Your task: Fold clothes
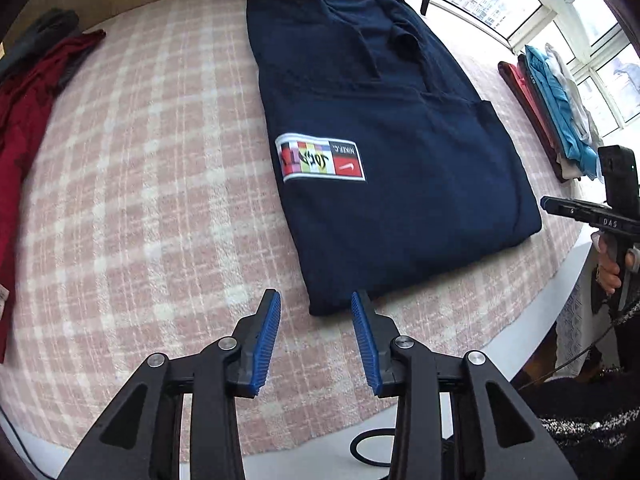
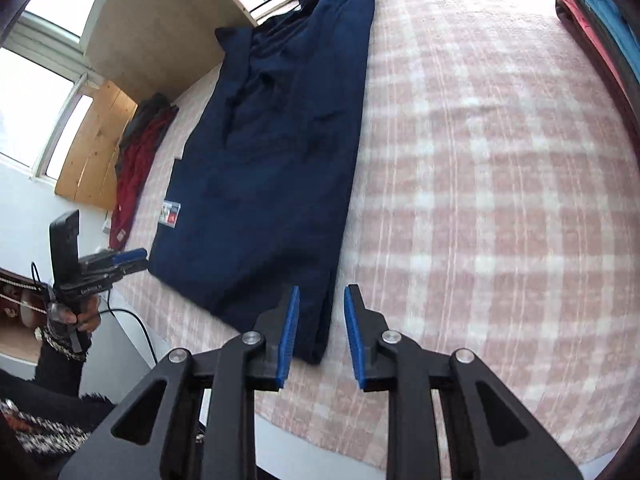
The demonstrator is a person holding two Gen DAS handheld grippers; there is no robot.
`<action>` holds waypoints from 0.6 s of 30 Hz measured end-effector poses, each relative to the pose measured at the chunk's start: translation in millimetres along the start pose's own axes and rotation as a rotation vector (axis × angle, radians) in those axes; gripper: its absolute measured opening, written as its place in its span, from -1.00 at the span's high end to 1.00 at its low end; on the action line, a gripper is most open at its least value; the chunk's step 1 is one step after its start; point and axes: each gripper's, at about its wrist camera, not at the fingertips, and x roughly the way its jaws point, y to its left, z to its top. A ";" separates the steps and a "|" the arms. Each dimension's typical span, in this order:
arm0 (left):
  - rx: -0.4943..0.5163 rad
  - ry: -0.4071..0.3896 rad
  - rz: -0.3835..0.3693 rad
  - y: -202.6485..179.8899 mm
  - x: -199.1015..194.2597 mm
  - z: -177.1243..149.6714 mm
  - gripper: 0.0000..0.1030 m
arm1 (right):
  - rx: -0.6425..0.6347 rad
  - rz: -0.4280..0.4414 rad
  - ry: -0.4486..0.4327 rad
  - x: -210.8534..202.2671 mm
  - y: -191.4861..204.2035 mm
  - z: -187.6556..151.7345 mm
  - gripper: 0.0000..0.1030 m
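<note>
Navy garment (image 1: 372,112) with multicoloured patch (image 1: 320,157); pink-and-white checked blanket (image 1: 152,168); dark red clothing (image 1: 24,120); blue gripper pads (image 1: 267,340) are shown.

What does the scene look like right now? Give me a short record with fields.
garment: navy shirt, folded lengthwise into a long strip, flat on the pink plaid blanket
left tool: open, at the strip's near left corner, holding nothing
right tool: open, at the near right corner, holding nothing
waiting: red garment at far left
finished: folded stack at far right
</note>
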 end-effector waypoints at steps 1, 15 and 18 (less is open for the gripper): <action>0.002 0.005 -0.007 -0.5 1.3 -3.4 0.32 | -0.026 -0.012 0.005 3.6 4.4 -5.7 0.55; 0.159 -0.006 -0.031 -17.6 12.5 -10.8 0.83 | -0.323 -0.178 -0.045 27.4 44.8 -45.0 0.55; 0.185 -0.003 -0.038 -20.2 9.8 -9.7 0.88 | -0.319 -0.194 -0.039 28.0 45.1 -44.3 0.86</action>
